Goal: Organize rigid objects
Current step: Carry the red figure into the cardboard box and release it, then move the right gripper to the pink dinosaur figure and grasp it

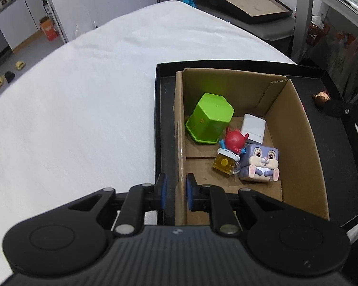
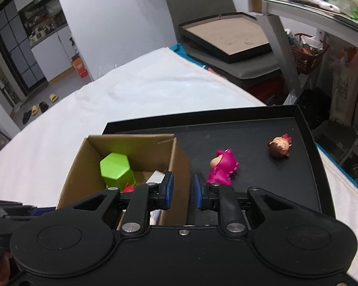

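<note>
A cardboard box (image 1: 296, 128) stands in a black tray (image 1: 341, 143) on the white table. It holds a green hexagonal cup (image 1: 208, 119), a white block (image 1: 254, 127), a red figure (image 1: 234, 140), a yellow toy mug (image 1: 225, 164) and a purple bunny cube (image 1: 261, 163). My left gripper (image 1: 175, 190) straddles the box's left wall, jaws narrowly apart. My right gripper (image 2: 181, 190) straddles the box's right wall (image 2: 179, 166) the same way. A pink dinosaur figure (image 2: 222, 166) and a brown-haired doll head (image 2: 280, 146) lie on the tray floor (image 2: 250, 138).
A second black tray with a cardboard bottom (image 2: 226, 38) lies on a grey chair beyond the table. A metal shelf (image 2: 298, 7) stands at the right. The white tablecloth (image 1: 83, 95) spreads to the left of the tray.
</note>
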`<state>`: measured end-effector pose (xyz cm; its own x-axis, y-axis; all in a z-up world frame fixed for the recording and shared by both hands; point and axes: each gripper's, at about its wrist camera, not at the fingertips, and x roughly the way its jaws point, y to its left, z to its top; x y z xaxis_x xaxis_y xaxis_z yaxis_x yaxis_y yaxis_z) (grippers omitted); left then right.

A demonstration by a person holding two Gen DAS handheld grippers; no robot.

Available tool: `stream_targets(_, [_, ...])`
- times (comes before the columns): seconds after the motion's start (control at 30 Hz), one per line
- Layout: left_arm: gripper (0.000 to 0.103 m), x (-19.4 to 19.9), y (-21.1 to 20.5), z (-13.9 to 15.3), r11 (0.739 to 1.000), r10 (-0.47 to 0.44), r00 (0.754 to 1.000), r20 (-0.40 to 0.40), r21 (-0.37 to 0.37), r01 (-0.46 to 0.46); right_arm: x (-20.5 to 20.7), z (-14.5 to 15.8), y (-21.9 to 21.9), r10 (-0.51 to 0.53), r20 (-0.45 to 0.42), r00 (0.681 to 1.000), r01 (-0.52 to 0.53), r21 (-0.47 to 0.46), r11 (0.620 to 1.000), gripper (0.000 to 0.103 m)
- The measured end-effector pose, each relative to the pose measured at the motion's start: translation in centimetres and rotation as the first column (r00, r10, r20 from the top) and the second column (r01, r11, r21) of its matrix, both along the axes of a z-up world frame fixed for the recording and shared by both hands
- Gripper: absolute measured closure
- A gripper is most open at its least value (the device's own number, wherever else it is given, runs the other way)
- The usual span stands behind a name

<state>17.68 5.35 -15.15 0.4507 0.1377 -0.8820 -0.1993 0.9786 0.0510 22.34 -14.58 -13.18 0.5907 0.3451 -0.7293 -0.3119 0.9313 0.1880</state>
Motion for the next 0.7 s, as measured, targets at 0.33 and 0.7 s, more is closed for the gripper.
stream_targets(0.33, [0.085, 0.8, -1.1, 0.0, 0.997, 0.016, 1.0, -0.017, 0.07, -0.015, 1.2, -1.2, -2.6, -0.055, 0.017, 0.998, 0.054, 0.029, 0.998, 0.066])
stream_targets(0.7, [0.056, 2.5, -3.1, -0.7, 0.979, -0.01, 0.997, -0.072, 0.201, 0.024, 3.5, -3.9, -5.0, -0.099, -0.006, 0.995, 0.099, 0.066, 0.993, 0.06])
